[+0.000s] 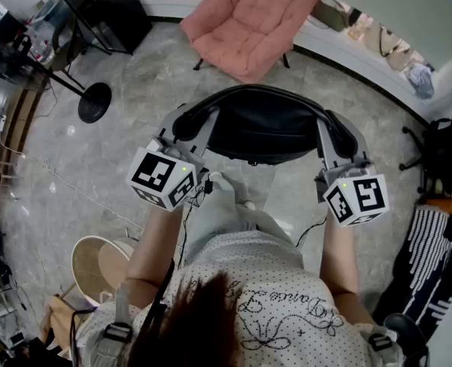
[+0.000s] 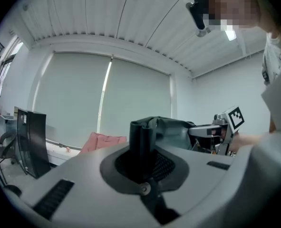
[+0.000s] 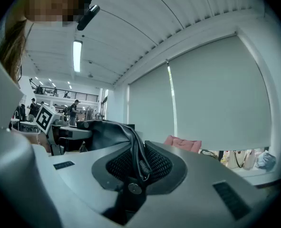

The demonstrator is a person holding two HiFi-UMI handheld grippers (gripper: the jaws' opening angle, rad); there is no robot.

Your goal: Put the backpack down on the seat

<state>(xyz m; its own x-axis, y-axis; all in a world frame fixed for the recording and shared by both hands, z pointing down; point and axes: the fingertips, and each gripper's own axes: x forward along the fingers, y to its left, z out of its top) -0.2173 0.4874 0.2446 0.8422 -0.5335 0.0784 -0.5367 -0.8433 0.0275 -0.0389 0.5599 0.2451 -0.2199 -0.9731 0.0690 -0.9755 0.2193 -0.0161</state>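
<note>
While the backpack (image 1: 260, 128) is held aloft between the two grippers, the carrying step is judged to be in hand, and nothing has been set down yet. The left gripper (image 1: 181, 128) is seen clenched on a thick, dark fold of the bag at its left end. In the left gripper view that fold is shown pinched upright between the jaws. The right gripper (image 1: 339, 140) is likewise clamped, with a thinner bundle of black strap edges nipped between its mesh-textured pads (image 3: 159, 163) in the right gripper view.

The bag is slung between them above the grey marbled floor (image 1: 134, 82), well short of the pink chair (image 1: 252, 21) ahead. It is read as soft, smooth black fabric, rounded in outline, with a curved padded rim along the far side. The chair is seen as plush and quilted, broad and low, set on thin dark legs.

Next, it is judged, the bag must be carried forward over that cushion and lowered flat before either grip is let go. Because the load looks limp, both ends are best brought down together, so that it is not tipped off the reclined seat.
</note>
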